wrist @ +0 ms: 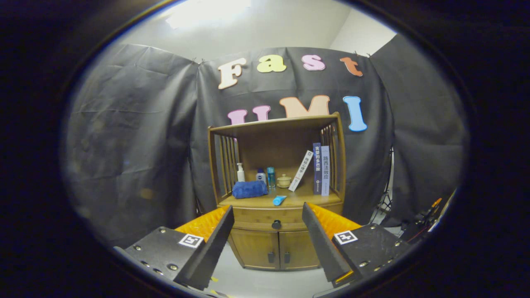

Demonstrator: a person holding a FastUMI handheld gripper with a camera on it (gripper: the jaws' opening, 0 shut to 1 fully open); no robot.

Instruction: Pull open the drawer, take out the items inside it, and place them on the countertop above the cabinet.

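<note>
While the gripper (267,244) is hovering well back from the wooden cabinet (276,194), its fingers are standing wide apart with nothing between them, framing the drawer front. The drawer (265,218) is sitting flush and closed under the tabletop (298,200), its dark round knob (276,224) showing between the fingers and beyond them. What is inside the drawer is hidden. On the tabletop a small blue tube (279,200) is lying near the front edge, with a folded blue cloth (249,189) behind it to one side, a few bottles (265,176), a small lidded cup (284,180) and some books (321,169) further back. This scene is fitting two stages: a drawer waiting to be pulled with its items inside, or a drawer shut again with the tube already put up top; the picture is not settling which. If the knob is the target, the annotator's judgement is that the gripper should be coming in level and centred, fingers straddling the knob, closing firmly behind its head, then pulling straight back along the drawer's run, avoiding any sideways twist that could be jamming it or slipping off the small knob.
</note>
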